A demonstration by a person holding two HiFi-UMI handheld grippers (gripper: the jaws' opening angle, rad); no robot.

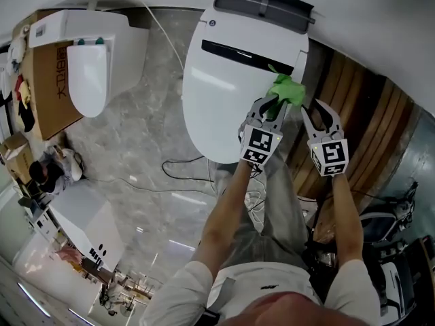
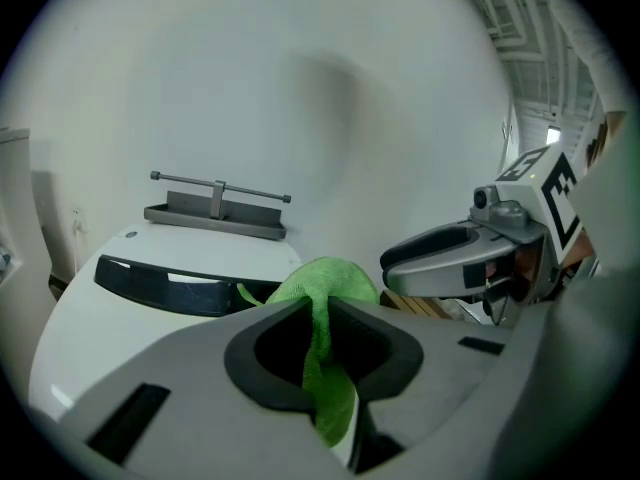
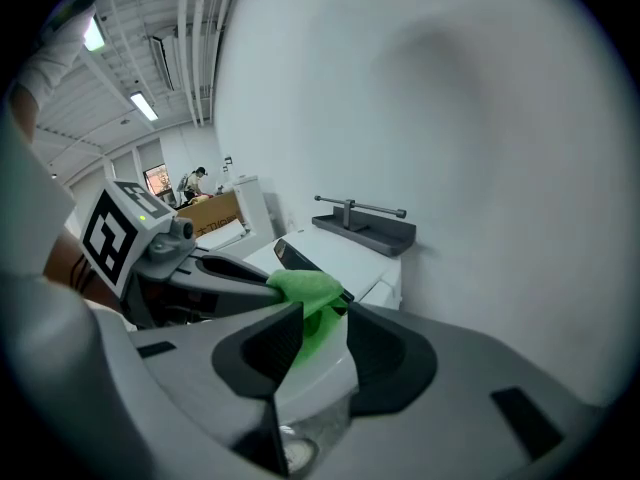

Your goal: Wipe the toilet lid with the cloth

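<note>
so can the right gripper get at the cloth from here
Probably yes: the right gripper hangs open just beside the cloth, nothing between them. The left gripper is clamped on it, though, so only its loose end is free.

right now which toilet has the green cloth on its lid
The middle toilet: the left gripper holds the green cloth at the right edge of its lid. The toilet beside the cardboard box has none.

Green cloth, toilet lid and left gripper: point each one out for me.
green cloth (image 1: 289,90), head view, bunched part beyond the jaws.
toilet lid (image 1: 217,94), head view, bare white middle.
left gripper (image 1: 274,104), head view, between its fingertips, shut on the cloth.
</note>
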